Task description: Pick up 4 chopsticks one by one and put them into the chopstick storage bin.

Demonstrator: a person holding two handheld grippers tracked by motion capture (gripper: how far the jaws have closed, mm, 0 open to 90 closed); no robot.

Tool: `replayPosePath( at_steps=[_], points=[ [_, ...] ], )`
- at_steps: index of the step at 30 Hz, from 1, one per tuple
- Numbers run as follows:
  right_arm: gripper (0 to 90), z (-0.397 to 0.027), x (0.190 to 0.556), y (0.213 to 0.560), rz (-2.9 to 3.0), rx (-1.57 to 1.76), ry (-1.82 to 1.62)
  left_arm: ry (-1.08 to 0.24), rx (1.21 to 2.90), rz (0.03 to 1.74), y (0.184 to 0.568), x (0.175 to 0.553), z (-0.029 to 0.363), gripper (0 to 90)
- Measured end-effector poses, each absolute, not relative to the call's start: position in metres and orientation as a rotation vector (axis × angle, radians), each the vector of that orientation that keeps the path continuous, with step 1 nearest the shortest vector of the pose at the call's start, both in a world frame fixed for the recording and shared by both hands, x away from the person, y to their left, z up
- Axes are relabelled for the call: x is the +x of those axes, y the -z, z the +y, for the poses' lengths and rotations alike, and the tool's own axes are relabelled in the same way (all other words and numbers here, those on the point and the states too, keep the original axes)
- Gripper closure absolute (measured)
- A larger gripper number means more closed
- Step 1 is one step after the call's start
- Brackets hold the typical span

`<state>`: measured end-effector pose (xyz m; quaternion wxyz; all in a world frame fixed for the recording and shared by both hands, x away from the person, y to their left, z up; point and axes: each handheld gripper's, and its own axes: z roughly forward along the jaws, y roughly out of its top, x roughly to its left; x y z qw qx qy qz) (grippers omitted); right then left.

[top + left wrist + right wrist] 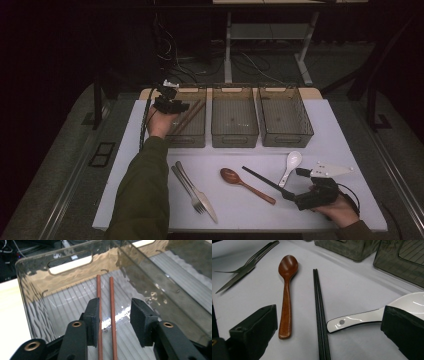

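In the left clear plastic bin (187, 127), reddish-brown wooden chopsticks (111, 305) lie released; left hand-held gripper (113, 315) jaws apart. Right hand-held gripper (329, 332) open over black chopsticks (320, 315); remaining tabletop (330, 140) cutlery unsorted

Two slim reddish-brown wooden chopsticks (112, 305), lying side by side and almost parallel on the ribbed floor of the leftmost smoky transparent bin (189, 136). Seen from above, laid diagonally along the bin's length. Thin round sticks, slightly apart, both flat on the bin floor.
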<state>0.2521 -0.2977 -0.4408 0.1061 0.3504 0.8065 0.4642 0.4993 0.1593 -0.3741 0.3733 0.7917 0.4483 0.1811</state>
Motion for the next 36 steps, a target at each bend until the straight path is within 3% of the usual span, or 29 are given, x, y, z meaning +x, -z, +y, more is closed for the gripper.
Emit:
replayPosePath(
  at_steps=[20,36],
  points=[
    [0.7,-0.297,0.252,0.441,2.380,1.032,-1.358,-0.338,2.029,0.930,0.356,0.465,0.152,35.0],
    [0.7,-0.296,0.252,0.442,2.379,1.029,-1.357,-0.326,2.066,0.794,0.350,0.417,0.141,20.6]
  ],
)
